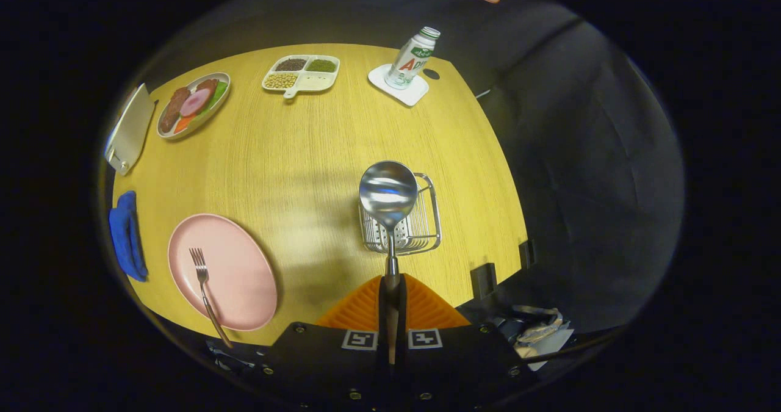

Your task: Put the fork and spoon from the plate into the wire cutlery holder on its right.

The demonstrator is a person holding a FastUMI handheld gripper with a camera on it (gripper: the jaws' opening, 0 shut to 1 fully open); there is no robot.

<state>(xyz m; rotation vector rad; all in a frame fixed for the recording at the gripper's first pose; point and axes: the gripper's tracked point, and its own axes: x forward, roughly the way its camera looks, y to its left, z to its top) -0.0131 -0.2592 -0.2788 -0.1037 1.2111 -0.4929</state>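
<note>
Gripper (391, 296) at lower centre, fingers pinched on spoon (388, 193) handle, bowl raised over wire cutlery holder (421, 229). Fork (204, 290) lay on pink plate (244, 278), lower left. Best lowered handle-first, straight, well inside the wires.

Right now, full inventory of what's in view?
spoon: 1, silver, clamped between the fingers, bowl over the holder
wire cutlery holder: 1, silver, just ahead of the fingers
plate: 1, pink, left of the holder
fork: 1, silver, on the plate
food plate: 1, far left
divided dish: 1, cream, far side, holding beans
bottle: 1, white, on a coaster
cloth: 1, blue, beside the plate
table: 1, yellow wood
gripper: 1, shut on the spoon handle
</note>
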